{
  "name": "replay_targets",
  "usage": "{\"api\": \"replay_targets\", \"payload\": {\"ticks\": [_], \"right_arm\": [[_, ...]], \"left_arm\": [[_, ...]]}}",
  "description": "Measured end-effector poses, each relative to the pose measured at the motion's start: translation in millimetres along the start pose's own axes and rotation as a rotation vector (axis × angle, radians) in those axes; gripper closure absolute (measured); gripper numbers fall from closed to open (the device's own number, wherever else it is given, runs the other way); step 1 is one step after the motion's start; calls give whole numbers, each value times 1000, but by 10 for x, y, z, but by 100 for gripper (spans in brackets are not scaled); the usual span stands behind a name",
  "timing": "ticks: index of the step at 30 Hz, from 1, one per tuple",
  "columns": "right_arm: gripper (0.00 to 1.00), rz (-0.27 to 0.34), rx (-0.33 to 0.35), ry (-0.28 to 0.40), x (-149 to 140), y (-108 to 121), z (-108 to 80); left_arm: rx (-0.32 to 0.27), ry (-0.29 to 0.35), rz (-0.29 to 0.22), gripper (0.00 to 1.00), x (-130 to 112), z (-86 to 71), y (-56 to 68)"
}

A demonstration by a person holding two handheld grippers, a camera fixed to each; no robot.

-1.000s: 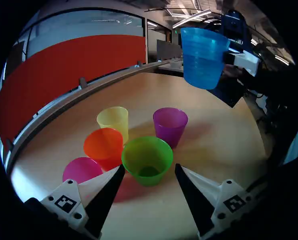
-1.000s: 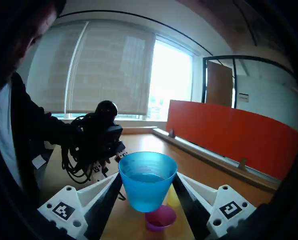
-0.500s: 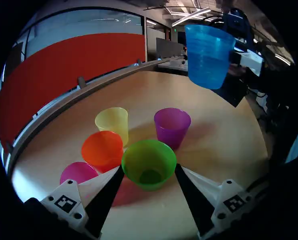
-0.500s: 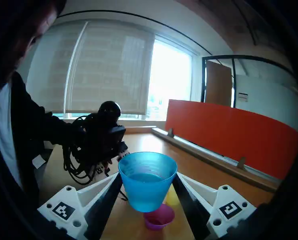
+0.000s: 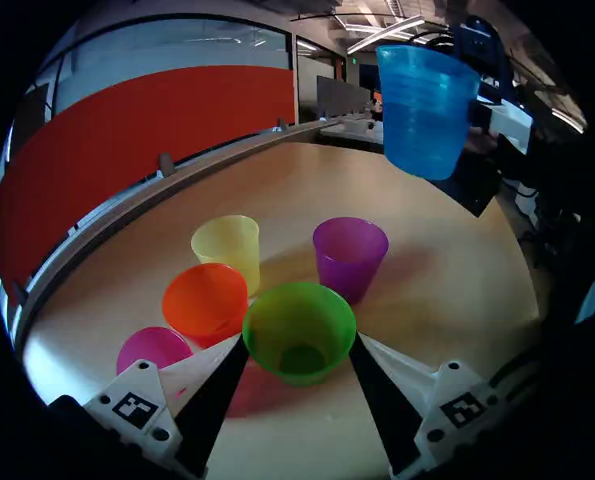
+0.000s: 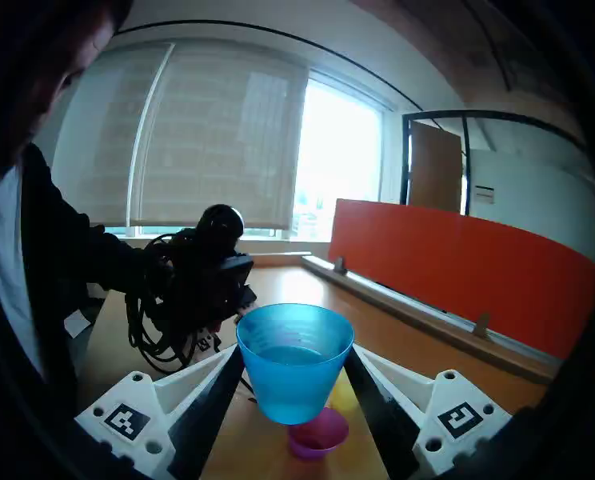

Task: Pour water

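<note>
1. Left gripper view, far left: a pink cup (image 5: 153, 350) stands on the tabletop (image 5: 433, 280), partly behind the left tool's finger.
2. Just right of it is an orange cup (image 5: 204, 300), with a yellow cup (image 5: 227, 244) close behind; whether the two touch cannot be told.
3. Centre: a green cup (image 5: 299, 328) stands upright between the fingertips of the left tool (image 5: 298, 342). The fingers are spread wide. Contact with the cup wall cannot be confirmed.
4. Right of centre: a purple cup (image 5: 349, 254) stands upright beyond the green cup.
5. Upper right: the blue cup (image 5: 425, 108) hangs well above the tabletop, tilted slightly, clear of the other cups.
6. Right gripper view, left side: a dark sleeve (image 6: 81, 256) reaches to the left tool, a dark unit with looped cables.
7. Centre: the right tool (image 6: 294, 352) clamps the blue cup, one finger on each side. The cup is upright with water (image 6: 291, 354) inside. The purple cup is below it and a sliver of the yellow cup beside it.
8. Right: an orange partition (image 6: 473, 280) runs along the tabletop's far edge.
</note>
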State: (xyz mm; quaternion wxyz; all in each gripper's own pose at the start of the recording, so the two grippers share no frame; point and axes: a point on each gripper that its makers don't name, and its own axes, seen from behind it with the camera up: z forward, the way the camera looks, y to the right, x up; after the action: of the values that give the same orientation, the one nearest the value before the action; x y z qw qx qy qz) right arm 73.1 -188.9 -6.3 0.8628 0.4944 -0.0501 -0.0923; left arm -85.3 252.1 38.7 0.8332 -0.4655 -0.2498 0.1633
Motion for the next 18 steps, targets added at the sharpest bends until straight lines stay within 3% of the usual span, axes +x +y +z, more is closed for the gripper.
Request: {"api": "replay_targets", "payload": {"ticks": [9, 18], "right_arm": [[11, 1, 1, -1, -3, -6, -4], [11, -3, 1, 1, 35, -24, -2]], "left_arm": [[10, 13, 2, 14, 22, -12, -16], [29, 62, -27, 14, 138, -136, -51]]}}
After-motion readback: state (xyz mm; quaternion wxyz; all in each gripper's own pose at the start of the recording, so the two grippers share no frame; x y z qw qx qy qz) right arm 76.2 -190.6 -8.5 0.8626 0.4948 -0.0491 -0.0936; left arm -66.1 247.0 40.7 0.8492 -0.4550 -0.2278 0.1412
